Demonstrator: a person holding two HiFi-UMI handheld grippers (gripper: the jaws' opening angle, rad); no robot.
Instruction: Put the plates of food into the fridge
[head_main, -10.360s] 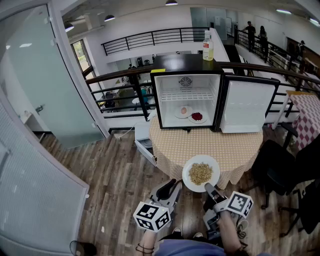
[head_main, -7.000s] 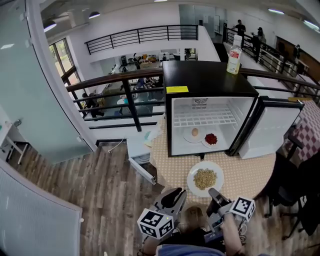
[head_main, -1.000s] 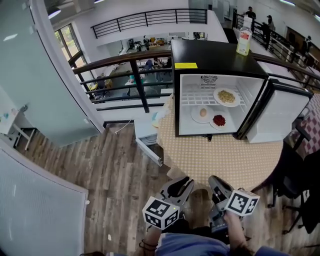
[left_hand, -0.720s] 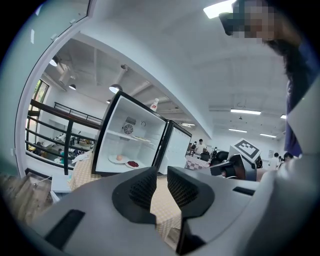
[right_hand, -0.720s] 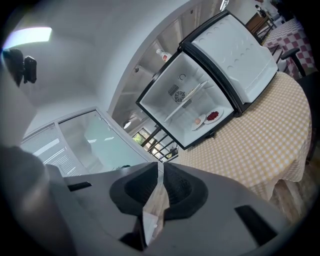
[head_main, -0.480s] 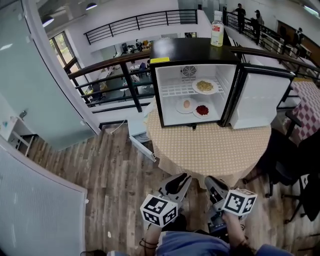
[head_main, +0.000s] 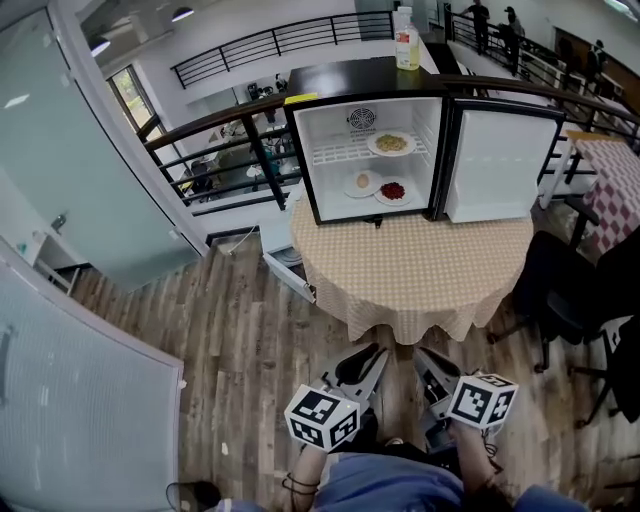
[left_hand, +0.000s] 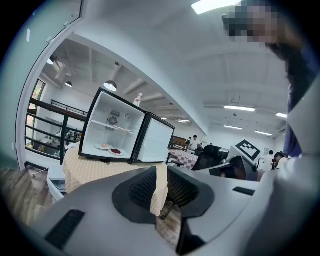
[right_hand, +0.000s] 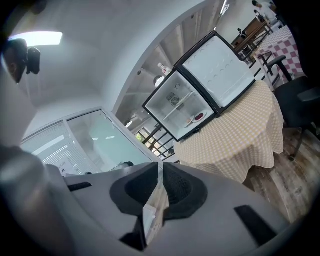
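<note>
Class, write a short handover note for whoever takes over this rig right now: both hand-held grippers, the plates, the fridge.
Left hand-held gripper: shut, empty, held low, short of the table.
Right hand-held gripper: the same.
Noodle plate on the fridge shelf; egg plate and red food plate on its floor.
Done: all three plates inside.
Left: the fridge door stands open; probably shut it.

Office mezzanine, railing (head_main: 262, 162), swivel chair (head_main: 562, 292) (glass partition (head_main: 85, 170))

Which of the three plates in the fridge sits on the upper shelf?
The noodle plate; the egg plate and red-food plate lie side by side on the level below.
</note>
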